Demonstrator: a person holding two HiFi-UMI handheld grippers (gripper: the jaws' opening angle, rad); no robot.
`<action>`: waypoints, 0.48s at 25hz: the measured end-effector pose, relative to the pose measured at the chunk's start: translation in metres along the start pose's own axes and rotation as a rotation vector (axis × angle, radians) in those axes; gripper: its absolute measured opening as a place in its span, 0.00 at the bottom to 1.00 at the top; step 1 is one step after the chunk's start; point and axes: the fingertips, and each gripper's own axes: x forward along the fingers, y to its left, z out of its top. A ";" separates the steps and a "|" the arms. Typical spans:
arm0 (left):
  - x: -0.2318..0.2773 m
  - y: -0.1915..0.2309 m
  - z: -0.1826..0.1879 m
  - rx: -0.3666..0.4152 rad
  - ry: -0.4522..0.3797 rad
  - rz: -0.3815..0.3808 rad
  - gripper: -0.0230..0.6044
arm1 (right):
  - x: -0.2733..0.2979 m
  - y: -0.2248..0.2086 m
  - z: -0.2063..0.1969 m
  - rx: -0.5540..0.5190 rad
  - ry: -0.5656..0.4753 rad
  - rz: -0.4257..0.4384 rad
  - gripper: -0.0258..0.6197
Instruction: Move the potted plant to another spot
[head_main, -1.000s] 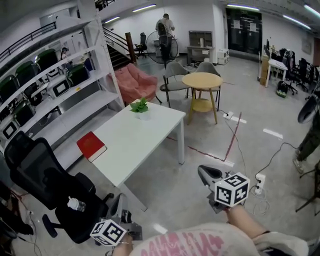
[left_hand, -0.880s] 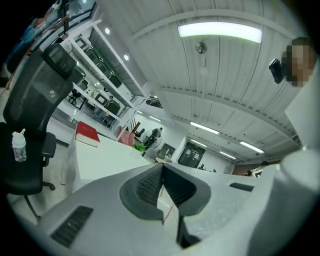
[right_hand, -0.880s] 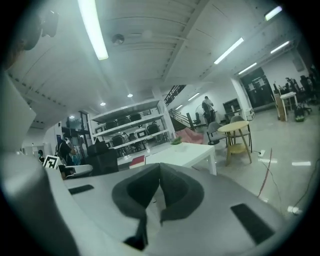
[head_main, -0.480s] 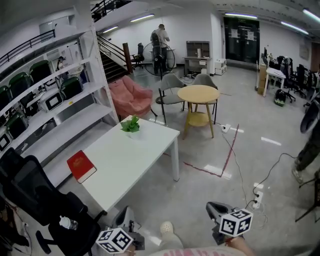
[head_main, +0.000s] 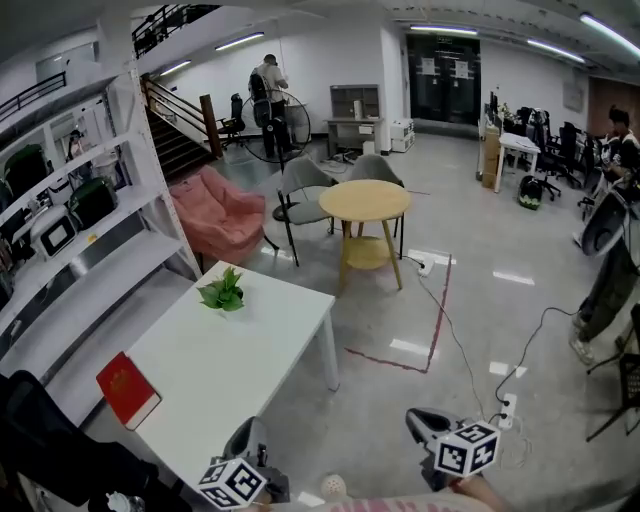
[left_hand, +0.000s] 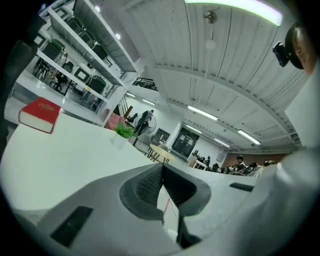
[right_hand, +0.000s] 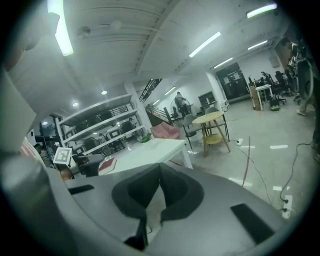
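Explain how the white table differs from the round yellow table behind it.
The white table is rectangular; the round table has a circular, yellowish top. The white table carries a potted plant and a red book; the round table's top looks bare. The round table has a lower shelf; the white table has none. Both stand on the grey floor.

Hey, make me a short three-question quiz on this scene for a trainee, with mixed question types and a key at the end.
1. True or false: the potted plant stands on the white table.
2. In the head view, what lies at that table's left edge? A) red book B) mug C) laptop
3. Fill in: the left tongs and right tongs are both ____.
Key: 1 true; 2 A; 3 shut.
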 end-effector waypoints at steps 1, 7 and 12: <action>0.013 0.006 0.005 0.003 0.007 -0.004 0.04 | 0.017 0.001 0.009 -0.002 0.001 0.007 0.05; 0.077 0.042 0.035 0.024 0.021 -0.021 0.04 | 0.108 0.003 0.051 -0.041 0.009 0.025 0.05; 0.105 0.064 0.054 0.041 0.048 -0.065 0.04 | 0.167 0.001 0.073 -0.030 0.023 0.031 0.05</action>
